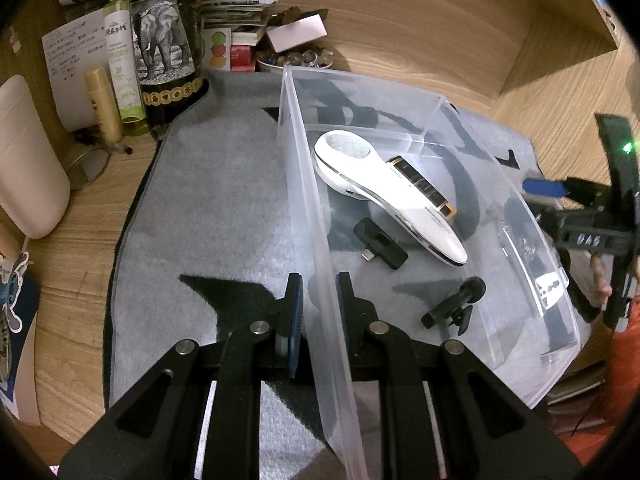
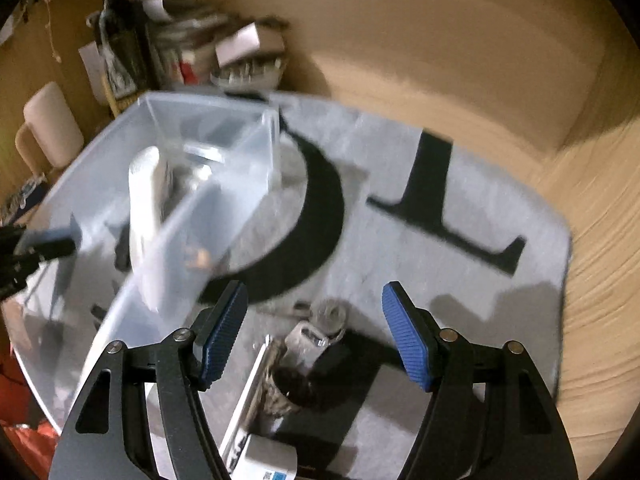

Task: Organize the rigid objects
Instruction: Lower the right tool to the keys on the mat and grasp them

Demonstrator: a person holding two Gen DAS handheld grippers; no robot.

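Risk, left side: the left gripper (image 1: 320, 304) is closed on the near wall of the clear plastic bin (image 1: 304, 184), one finger outside and one inside; the wall is thin and smooth, so in my judgement a pull or twist could let it slip free or tip the bin. Inside it lie a white handheld device (image 1: 384, 196), a small black adapter (image 1: 380, 244) and a black mount (image 1: 456, 300), all loose and liable to slide. The bin rests on a grey mat (image 1: 208, 208). Right side: the right gripper (image 2: 316, 336) hangs open above several small items (image 2: 316, 332) on the mat just beside the bin; heavy blur prevents identifying them, so a grasp here may miss or catch two at once.
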